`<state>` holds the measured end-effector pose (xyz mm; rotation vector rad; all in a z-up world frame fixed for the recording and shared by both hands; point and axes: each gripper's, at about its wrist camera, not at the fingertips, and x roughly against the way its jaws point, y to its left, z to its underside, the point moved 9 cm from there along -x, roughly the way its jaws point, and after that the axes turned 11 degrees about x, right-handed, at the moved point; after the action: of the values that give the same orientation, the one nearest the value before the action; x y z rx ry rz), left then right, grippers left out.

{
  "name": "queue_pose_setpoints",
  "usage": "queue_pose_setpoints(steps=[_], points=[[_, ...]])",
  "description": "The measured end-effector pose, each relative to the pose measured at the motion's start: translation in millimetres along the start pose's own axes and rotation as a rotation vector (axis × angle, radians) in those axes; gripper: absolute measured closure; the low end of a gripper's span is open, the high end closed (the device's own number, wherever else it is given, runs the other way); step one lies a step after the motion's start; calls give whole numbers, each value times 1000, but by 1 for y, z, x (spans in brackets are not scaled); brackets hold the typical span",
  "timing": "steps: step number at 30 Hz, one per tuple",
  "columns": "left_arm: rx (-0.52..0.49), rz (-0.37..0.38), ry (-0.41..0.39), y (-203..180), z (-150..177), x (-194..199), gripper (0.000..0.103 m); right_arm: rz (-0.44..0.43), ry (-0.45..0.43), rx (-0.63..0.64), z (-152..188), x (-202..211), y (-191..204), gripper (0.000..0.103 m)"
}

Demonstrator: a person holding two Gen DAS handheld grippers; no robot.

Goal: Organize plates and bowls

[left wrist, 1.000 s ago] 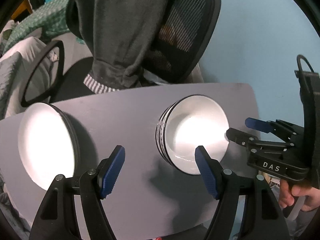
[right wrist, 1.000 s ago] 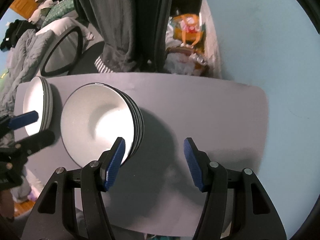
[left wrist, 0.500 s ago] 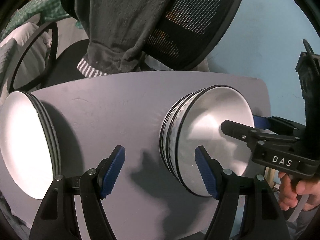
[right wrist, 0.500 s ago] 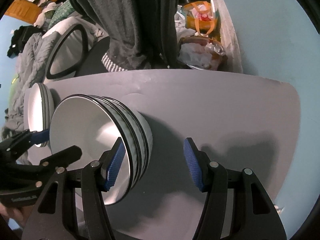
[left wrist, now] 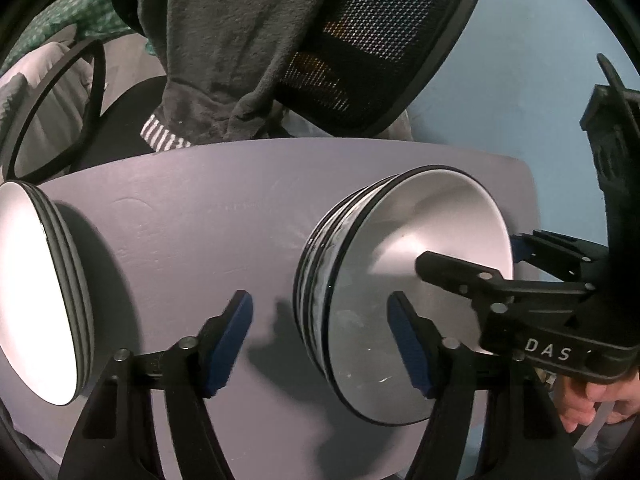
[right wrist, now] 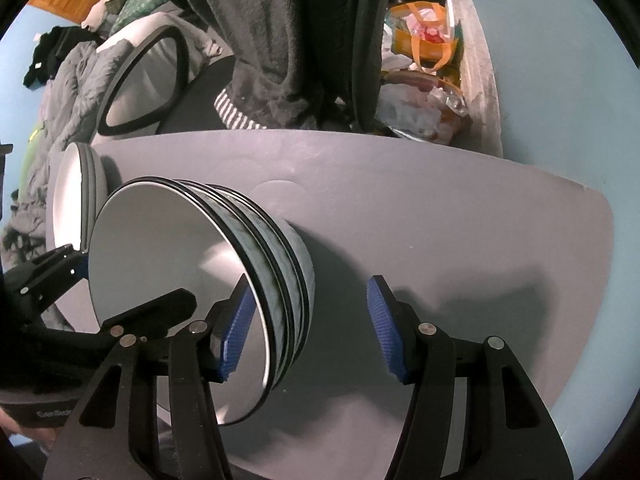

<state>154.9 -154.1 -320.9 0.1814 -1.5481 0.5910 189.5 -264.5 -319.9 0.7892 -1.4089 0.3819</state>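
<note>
A stack of white bowls with dark rims (left wrist: 400, 264) stands on the grey table (left wrist: 208, 208); it also shows in the right wrist view (right wrist: 168, 248). A stack of white plates (left wrist: 28, 288) sits at the table's left end, small in the right wrist view (right wrist: 74, 196). My left gripper (left wrist: 320, 338) is open, its jaws astride the near rim of the bowl stack. My right gripper (right wrist: 308, 330) is open, its jaws astride the stack's right side; in the left wrist view (left wrist: 472, 260) one jaw reaches over the top bowl's inside.
An office chair (left wrist: 360, 40) with a grey garment (left wrist: 224, 40) draped over it stands behind the table. A light blue wall (right wrist: 560, 80) is at the right. Bags and clutter (right wrist: 424, 80) lie behind the table's far edge.
Both grippers have moved closer to the bowl stack, which now looks larger. The right gripper's jaw now reaches over the top bowl's inside.
</note>
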Motion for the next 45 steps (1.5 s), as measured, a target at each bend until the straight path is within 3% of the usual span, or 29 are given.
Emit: queue_pose_setpoints(steps=[5, 8, 16, 21, 30, 33, 45], points=[[15, 50, 31, -5, 3, -4, 58, -37, 8, 11, -2, -2, 5, 62], [19, 42, 33, -4, 4, -5, 60, -62, 8, 20, -4, -3, 10, 71], [68, 95, 45, 3, 3, -1, 69, -56, 27, 35, -6, -4, 13, 72], [69, 108, 35, 9, 6, 3, 77, -35, 19, 21, -5, -1, 14, 78], [92, 86, 48, 29, 17, 9, 81, -54, 41, -4, 3, -6, 31, 81], [94, 53, 54, 44, 27, 13, 81, -72, 56, -5, 11, -14, 47, 81], [184, 33, 73, 120, 85, 30, 83, -106, 85, 9, 36, -39, 125, 81]])
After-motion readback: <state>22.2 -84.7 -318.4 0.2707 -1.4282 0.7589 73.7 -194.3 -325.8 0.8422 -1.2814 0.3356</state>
